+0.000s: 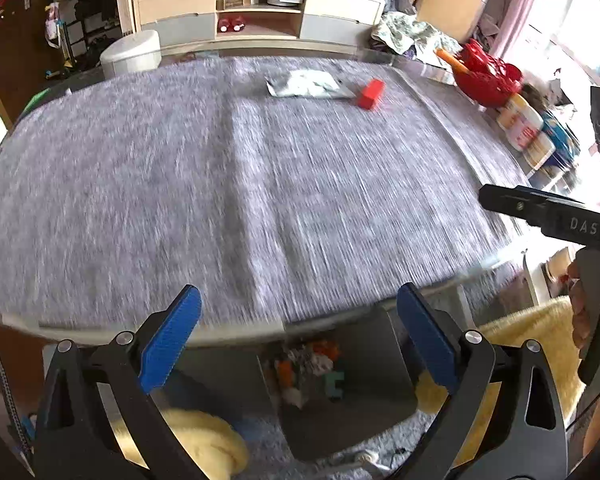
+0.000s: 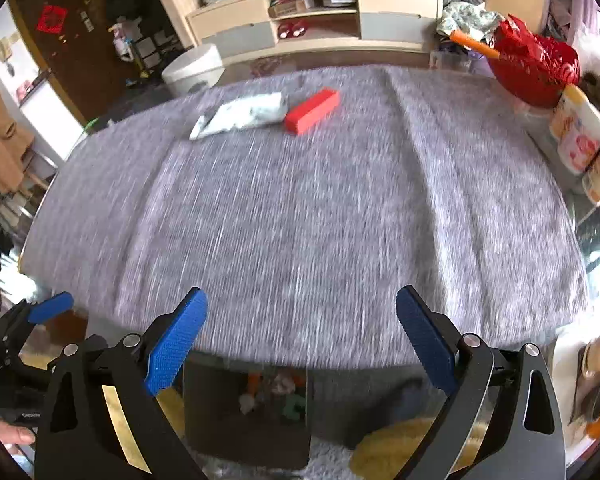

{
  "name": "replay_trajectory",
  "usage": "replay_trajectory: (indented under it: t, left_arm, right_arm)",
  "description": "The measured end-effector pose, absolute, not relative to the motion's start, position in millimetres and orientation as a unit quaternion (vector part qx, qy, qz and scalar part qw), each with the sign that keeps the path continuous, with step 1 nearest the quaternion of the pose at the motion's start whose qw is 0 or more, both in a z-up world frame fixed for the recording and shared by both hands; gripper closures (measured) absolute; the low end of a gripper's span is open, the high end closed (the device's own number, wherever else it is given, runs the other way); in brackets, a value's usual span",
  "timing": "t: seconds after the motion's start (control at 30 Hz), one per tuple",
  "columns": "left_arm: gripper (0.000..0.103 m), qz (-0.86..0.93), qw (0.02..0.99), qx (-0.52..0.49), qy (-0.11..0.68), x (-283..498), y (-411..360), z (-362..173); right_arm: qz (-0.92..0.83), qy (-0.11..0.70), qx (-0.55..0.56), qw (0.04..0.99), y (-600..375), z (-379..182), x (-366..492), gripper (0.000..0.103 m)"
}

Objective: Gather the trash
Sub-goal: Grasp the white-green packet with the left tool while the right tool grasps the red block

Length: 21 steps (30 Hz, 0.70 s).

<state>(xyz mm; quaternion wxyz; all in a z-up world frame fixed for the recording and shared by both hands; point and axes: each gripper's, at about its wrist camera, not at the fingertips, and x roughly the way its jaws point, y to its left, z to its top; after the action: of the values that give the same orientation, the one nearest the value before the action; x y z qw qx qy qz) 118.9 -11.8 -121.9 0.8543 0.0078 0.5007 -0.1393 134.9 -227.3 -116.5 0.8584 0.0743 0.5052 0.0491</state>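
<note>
Motion blur smears the grey cloth (image 1: 260, 184) in both your views, so its weave is lost. Under the near table edge, the bin (image 2: 246, 412) holds scraps too blurred for you to name. At your far right, the red basket (image 1: 488, 76) hides what lies behind it, and the stacked tubs (image 2: 580, 136) run off the frame edge.

We see our left gripper (image 1: 298, 328) built of black angular arms with triangular cut-outs, silver round screws at the pivots and blue ribbed pads (image 1: 172, 340); our right gripper (image 2: 300, 332) looks the same; its black body bears white letters "DAS".
</note>
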Motion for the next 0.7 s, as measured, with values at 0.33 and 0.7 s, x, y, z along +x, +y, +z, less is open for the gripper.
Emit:
replay_trajectory:
  t: [0.33,0.7]
  left_arm:
    - [0.010,-0.137,0.851,0.023,0.507,203,-17,-136]
    - [0.010,-0.142,0.852,0.022,0.504,291,-32,-143]
  right_arm:
    - [0.031,0.522,0.081,0.849,-231,-143,223,0.007]
    - [0.009,0.508,0.112,0.854,-237,-150,296,0.009]
